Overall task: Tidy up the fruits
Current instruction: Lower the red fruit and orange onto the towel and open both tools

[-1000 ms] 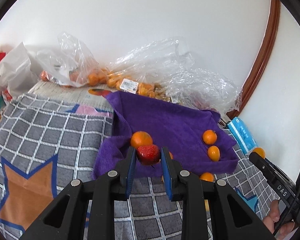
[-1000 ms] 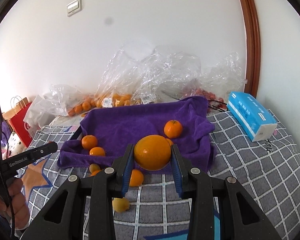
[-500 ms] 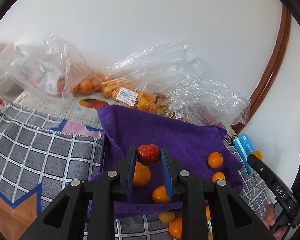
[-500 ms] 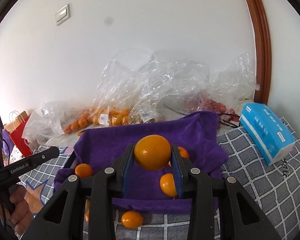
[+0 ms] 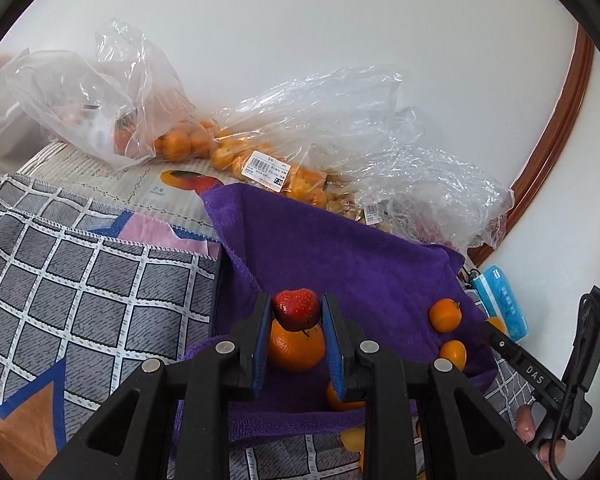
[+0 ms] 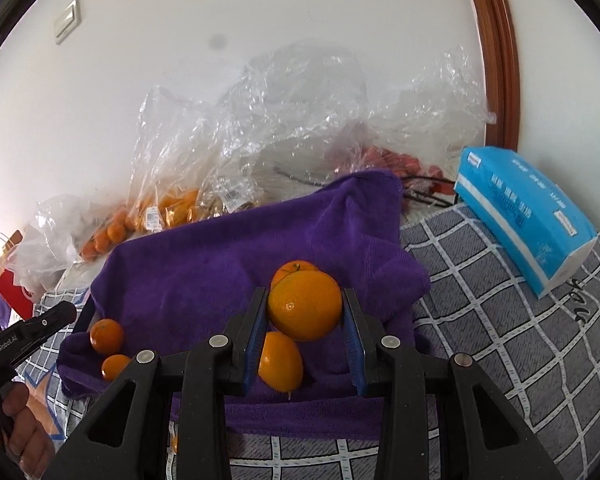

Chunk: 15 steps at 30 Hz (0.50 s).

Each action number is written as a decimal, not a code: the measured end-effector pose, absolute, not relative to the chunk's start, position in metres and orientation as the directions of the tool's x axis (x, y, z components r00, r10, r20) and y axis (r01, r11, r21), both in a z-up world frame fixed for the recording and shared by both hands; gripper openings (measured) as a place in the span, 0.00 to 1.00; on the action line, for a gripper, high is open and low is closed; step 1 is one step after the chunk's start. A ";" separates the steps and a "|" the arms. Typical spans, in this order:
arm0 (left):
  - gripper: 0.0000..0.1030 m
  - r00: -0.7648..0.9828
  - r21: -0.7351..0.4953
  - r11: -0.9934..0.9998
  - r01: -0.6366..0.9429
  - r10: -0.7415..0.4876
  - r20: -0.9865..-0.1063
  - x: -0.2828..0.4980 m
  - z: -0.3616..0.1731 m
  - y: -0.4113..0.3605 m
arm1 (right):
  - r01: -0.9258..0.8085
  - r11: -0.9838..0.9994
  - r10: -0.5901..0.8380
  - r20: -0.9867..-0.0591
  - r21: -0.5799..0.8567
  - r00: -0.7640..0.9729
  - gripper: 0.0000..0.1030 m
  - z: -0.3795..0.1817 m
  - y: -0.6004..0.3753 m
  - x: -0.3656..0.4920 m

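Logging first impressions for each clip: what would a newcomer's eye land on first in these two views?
First the fruit in the grippers: the left gripper is shut on a red strawberry, and the right gripper is shut on a large orange. Both hang over the purple towel, the brightest patch on the grey checked cover, with small oranges scattered on it. Behind it, crumpled clear plastic bags of fruit line the white wall.
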State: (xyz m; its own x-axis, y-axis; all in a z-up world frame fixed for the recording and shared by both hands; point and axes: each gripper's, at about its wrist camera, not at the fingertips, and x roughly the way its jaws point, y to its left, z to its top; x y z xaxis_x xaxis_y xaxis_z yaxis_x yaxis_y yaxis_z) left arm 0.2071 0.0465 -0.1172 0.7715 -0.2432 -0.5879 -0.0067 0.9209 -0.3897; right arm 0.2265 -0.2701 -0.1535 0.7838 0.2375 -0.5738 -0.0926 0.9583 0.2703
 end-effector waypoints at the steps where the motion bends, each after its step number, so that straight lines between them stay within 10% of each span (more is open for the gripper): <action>1: 0.23 0.771 -0.387 0.922 -0.005 -0.243 -0.588 0.207 -0.118 0.046 | -0.093 0.961 0.234 -0.580 0.262 0.781 0.35 -0.155 -0.268 0.228; 15: 0.23 0.737 -0.417 0.907 0.062 -0.323 -0.593 0.208 -0.127 0.032 | -0.077 0.972 0.200 -0.612 0.221 0.766 0.36 -0.164 -0.263 0.233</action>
